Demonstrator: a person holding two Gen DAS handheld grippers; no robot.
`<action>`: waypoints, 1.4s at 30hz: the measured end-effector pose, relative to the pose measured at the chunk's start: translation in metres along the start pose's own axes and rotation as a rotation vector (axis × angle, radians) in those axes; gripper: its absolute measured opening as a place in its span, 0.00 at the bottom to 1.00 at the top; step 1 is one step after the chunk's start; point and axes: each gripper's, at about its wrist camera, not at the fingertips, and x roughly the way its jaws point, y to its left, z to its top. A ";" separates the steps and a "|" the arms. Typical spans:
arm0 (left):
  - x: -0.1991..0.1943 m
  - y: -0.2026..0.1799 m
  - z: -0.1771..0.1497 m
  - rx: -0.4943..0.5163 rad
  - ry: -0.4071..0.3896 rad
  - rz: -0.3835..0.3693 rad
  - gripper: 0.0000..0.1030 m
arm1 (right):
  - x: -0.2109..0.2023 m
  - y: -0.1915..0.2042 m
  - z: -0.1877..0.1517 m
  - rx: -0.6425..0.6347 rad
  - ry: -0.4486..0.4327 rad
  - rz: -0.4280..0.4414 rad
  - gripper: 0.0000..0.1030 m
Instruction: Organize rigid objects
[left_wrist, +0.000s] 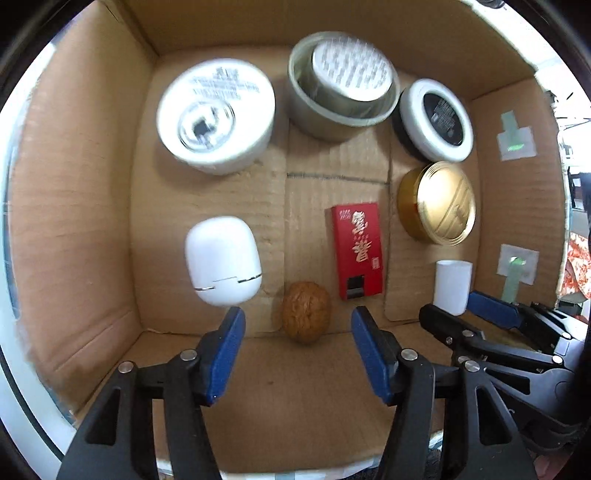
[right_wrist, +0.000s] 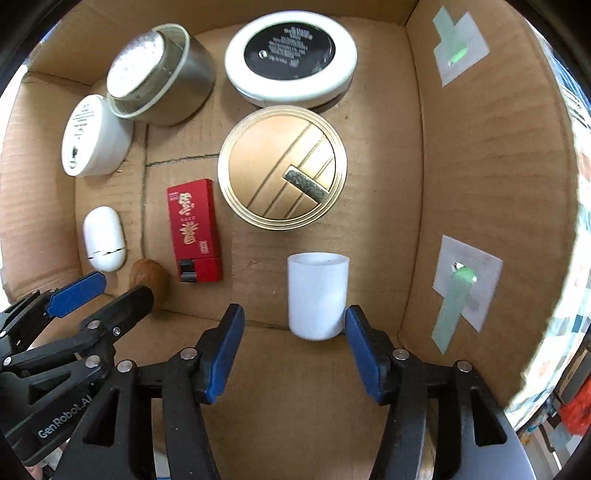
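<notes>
Both grippers point down into a cardboard box (left_wrist: 74, 221). My left gripper (left_wrist: 297, 319) is open, and a brown walnut (left_wrist: 306, 312) lies on the box floor between its blue pads (left_wrist: 227, 343) without touching them. My right gripper (right_wrist: 294, 315) is open too. A small white cup (right_wrist: 317, 295) stands upright between its fingers, close against the right pad (right_wrist: 364, 347) and well clear of the left one. In the left wrist view the right gripper (left_wrist: 452, 304) straddles the white cup (left_wrist: 452, 286). The right wrist view shows the left gripper (right_wrist: 109, 291) around the walnut (right_wrist: 151, 277).
Also on the box floor are a white egg-shaped case (left_wrist: 221, 260), a red carton (left_wrist: 356, 251), a gold tin (left_wrist: 437, 203), a white compact with a black lid (left_wrist: 434, 120), a grey-green tin (left_wrist: 341, 86) and a white round tin (left_wrist: 216, 116). Taped patches (right_wrist: 465, 288) mark the right wall.
</notes>
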 end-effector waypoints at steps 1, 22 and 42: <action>-0.007 0.000 -0.001 0.001 -0.017 0.003 0.56 | -0.006 0.000 -0.001 0.002 -0.012 0.006 0.60; -0.100 0.021 -0.015 -0.048 -0.234 0.066 1.00 | -0.099 -0.007 -0.027 0.029 -0.206 -0.039 1.00; -0.228 -0.015 -0.110 -0.008 -0.529 0.129 1.00 | -0.228 -0.005 -0.143 -0.007 -0.508 0.016 1.00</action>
